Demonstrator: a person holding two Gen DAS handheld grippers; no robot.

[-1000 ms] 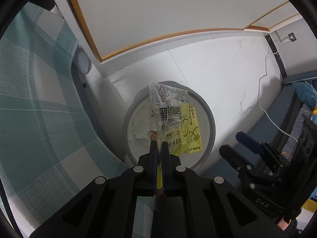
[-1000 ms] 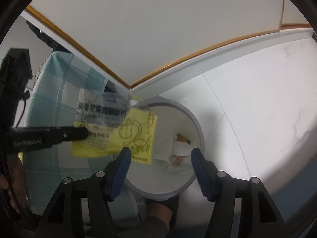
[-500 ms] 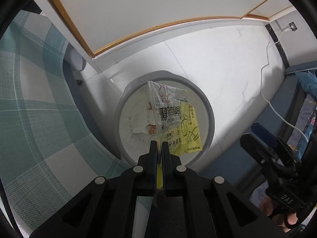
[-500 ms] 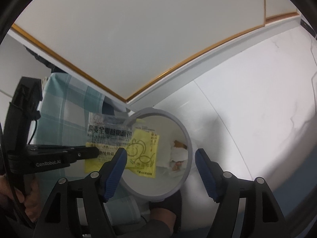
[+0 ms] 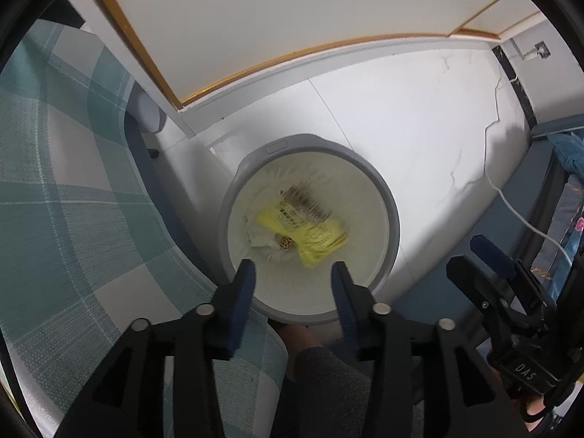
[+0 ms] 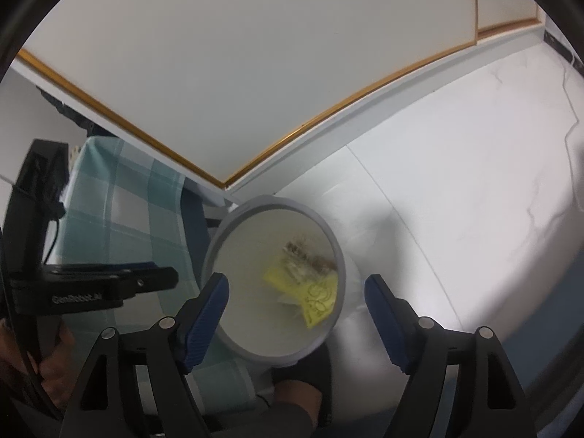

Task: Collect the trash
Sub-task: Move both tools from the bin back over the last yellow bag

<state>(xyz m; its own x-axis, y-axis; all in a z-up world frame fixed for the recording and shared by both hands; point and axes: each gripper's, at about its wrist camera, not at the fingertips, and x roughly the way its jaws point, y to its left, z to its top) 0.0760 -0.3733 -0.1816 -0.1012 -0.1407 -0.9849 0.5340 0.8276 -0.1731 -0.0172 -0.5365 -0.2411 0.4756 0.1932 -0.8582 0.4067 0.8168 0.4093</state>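
Below, crinkled yellow wrapper (image 5: 310, 228) in round grey bin (image 5: 390, 200), left tool (image 5: 292, 273) spread.

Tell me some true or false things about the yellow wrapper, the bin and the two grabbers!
1. The yellow wrapper is inside the grey bin. True.
2. The left gripper is pinching the wrapper. False: its jaws are spread apart with nothing between them.
3. The right gripper is open. True.
4. The bin has a lid on it. False: the top is open, and you can see the white liner and trash inside.
5. A blue-green checked cloth is beside the bin. True.
6. The bin stands on a dark carpet. False: it stands on a pale white floor.
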